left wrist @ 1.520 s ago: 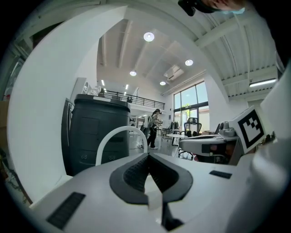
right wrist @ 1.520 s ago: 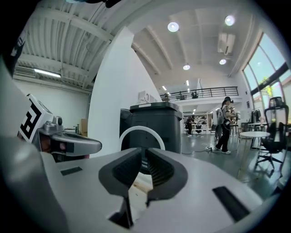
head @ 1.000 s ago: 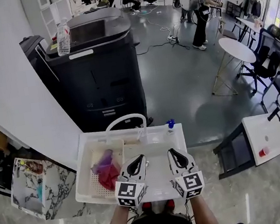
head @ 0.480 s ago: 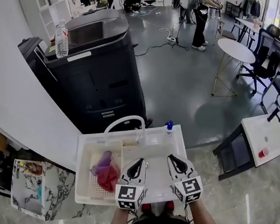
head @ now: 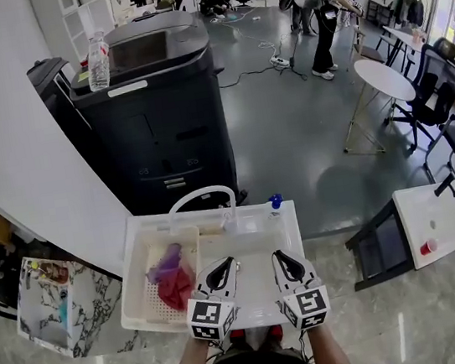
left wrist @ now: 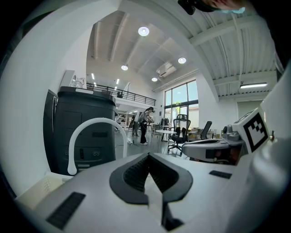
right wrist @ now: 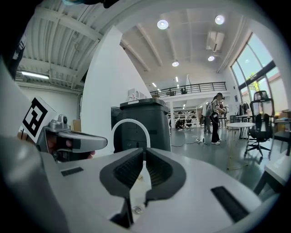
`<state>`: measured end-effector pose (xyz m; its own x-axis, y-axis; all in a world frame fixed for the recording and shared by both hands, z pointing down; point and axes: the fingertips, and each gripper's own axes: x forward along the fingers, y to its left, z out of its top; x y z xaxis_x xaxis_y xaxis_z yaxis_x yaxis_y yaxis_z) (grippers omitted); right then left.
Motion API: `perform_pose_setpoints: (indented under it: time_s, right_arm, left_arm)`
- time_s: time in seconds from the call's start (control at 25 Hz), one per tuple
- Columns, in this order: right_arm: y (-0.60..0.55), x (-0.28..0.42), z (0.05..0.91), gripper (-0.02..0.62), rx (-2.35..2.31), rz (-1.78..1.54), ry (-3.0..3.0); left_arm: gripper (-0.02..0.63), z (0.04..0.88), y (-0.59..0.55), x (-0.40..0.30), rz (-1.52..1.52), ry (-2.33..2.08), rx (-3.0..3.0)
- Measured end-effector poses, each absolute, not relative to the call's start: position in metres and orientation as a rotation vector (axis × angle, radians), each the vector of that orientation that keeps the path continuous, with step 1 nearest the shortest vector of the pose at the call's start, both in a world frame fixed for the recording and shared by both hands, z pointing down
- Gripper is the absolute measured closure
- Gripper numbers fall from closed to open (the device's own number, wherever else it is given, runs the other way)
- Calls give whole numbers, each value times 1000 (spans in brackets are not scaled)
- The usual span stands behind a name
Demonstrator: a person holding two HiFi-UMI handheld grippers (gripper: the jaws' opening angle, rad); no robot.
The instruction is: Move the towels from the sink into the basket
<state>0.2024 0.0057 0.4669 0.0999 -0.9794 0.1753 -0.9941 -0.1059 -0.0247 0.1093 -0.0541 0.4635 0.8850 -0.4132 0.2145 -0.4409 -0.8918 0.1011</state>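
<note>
Jaws together: left gripper (head: 224, 263), right gripper (head: 278, 256)

White sink unit (head: 298, 243), perforated basket (head: 154, 305) at its left, arched faucet (head: 199, 191) at rear.

Your two towels lie crumpled together in the white basket (head: 148, 303), the left-hand compartment with the perforated floor. The purple towel (head: 169, 264) sits toward the back, and the red towel (head: 177, 290) touches it just in front, bunched in loose folds. Both lie toward the basket's right side, near the divider. The white sink (head: 248, 235) adjoins the basket on the right, and what you can see of its basin is pale and bare.
</note>
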Motion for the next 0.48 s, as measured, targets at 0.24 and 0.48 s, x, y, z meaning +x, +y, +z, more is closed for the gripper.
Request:
perform_pose_setpoints:
  time_s: [0.24, 0.48]
  right_arm:
    - [5, 202, 469, 552, 2249, 221, -2033]
    - [4, 207, 470, 552, 2251, 232, -2029]
  left_arm:
    - [603, 466, -55, 110, 290, -657, 2907]
    - [603, 466, -55, 115, 298, -653, 2907]
